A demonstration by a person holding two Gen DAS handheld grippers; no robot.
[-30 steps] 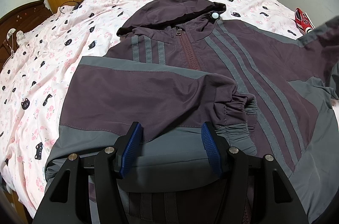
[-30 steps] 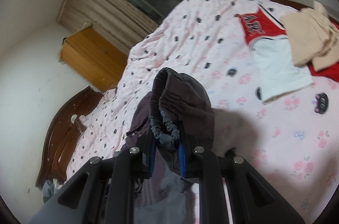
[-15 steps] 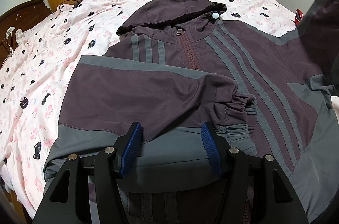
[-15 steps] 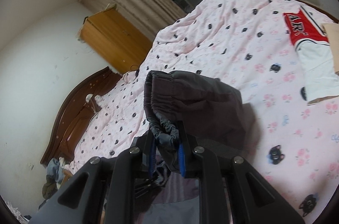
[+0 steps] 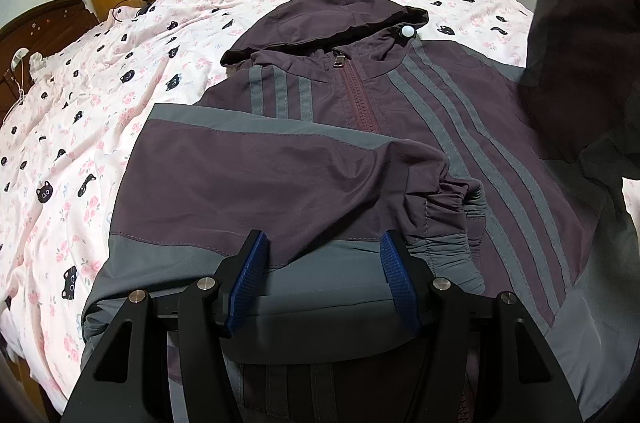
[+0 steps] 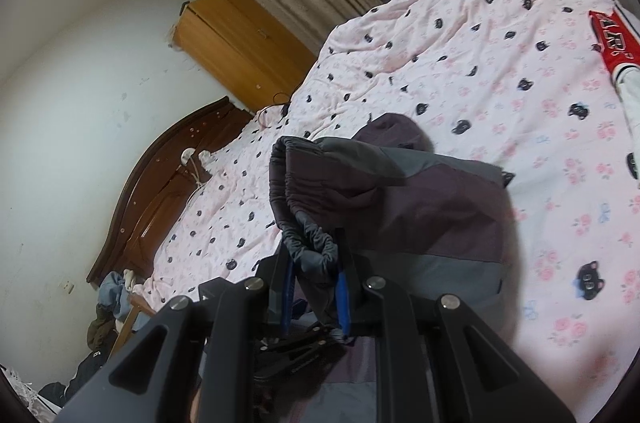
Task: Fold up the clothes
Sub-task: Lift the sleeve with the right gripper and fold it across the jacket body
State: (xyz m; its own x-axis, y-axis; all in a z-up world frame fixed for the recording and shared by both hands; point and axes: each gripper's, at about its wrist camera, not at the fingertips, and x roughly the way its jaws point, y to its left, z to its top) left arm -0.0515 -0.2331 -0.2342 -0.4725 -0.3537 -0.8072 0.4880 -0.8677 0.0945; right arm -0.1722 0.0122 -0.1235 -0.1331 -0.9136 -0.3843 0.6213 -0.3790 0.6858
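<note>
A plum and grey hooded jacket (image 5: 400,111) lies front up on the bed, zipper closed, hood at the far end. Its left sleeve (image 5: 280,179) is folded across the chest, cuff near the middle. My left gripper (image 5: 322,255) hovers open just above the jacket's grey hem band, nothing between its blue pads. The other sleeve (image 5: 580,35) hangs lifted at the right edge of the left wrist view. My right gripper (image 6: 314,273) is shut on that sleeve's gathered grey cuff (image 6: 308,243), held above the bed with the sleeve draping behind it.
The bed has a pink quilt with black cat faces (image 5: 100,111). A red and white jersey (image 6: 612,43) lies on its far right. A wooden wardrobe (image 6: 244,47), dark headboard (image 6: 168,191) and curtains stand beyond. Clothes are piled on the floor (image 6: 108,307).
My right gripper has swung left over the jacket with the cuff in it, and the lifted sleeve now fills more of the left view's right edge. The left gripper has stayed still.
</note>
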